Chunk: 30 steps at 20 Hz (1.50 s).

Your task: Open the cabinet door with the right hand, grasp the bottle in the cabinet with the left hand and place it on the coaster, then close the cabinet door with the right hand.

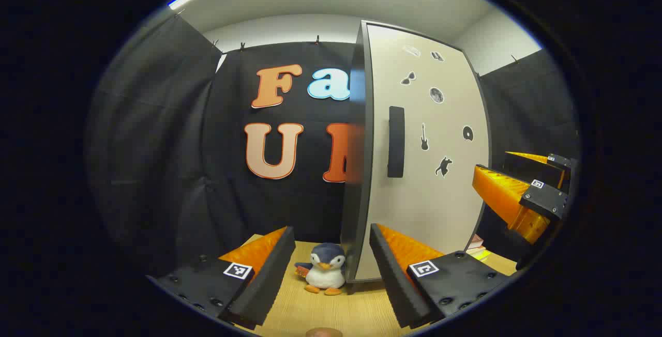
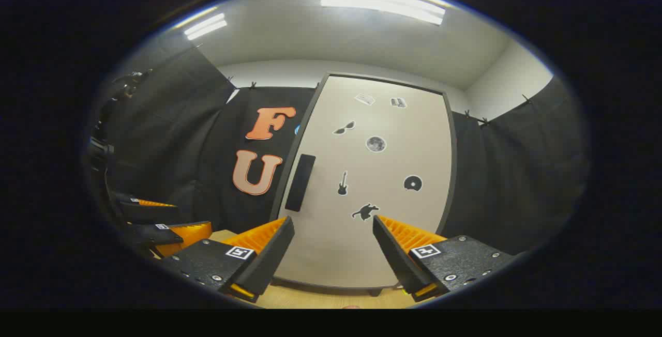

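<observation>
Left claw point(image 1: 327, 270): two wedge-shaped fingers with ribbed inner faces, mounted on flat dark blocks.
Right claw point(image 2: 331, 251): the same build, wedge fingers on dark textured blocks.
Markings: a small square black-and-white tag on each finger block.
Screws: round screw heads dot the blocks' edges.

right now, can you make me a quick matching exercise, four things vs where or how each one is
Things:
1. penguin toy
2. door handle
3. left tongs
4. guitar sticker

States or places:
A. open, holding nothing
B. on the wooden tabletop by the cabinet's corner
C. on the cabinet door, right of the handle
D. dark vertical bar near the door's left edge

Pairs: 1-B, 2-D, 3-A, 4-C
</observation>
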{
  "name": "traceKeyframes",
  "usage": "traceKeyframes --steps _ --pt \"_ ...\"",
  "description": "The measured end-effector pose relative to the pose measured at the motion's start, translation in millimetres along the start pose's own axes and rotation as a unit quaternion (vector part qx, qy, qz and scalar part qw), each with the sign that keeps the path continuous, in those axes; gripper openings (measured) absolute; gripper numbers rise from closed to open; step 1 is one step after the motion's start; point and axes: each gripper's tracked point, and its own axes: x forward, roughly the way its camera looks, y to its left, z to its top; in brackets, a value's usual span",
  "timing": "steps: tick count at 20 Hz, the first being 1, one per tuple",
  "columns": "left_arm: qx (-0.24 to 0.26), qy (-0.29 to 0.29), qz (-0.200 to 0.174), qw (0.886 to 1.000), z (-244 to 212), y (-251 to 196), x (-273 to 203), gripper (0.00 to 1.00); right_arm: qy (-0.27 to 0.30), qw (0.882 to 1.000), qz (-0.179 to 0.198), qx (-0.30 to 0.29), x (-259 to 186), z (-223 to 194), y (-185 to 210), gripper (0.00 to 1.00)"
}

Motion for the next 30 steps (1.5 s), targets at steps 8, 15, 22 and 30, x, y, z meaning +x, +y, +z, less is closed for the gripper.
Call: traceKeyframes --steps 8,15,22,30 --pt "0.055 -0.025 -0.028 0.998 24.8 23.1 36.7 0.94 0.030 0.999 -0.028 0.016 33.2 -16.4 28.2 0.94" --pt "0.040 -0.030 -0.096 0.994 45.5 29.2 52.5 0.94 0.051 0.995 -0.079 0.038 47.2 -11.9 28.8 0.94" --pt "0.029 -0.035 -0.085 0.995 53.2 41.9 50.4 0.94 0.054 0.993 -0.088 0.050 45.4 -4.3 26.0 0.95" --pt "0.033 -0.035 -0.028 0.998 51.3 62.6 45.7 0.94 0.056 0.996 -0.056 0.031 88.8 -2.2 43.8 0.94"
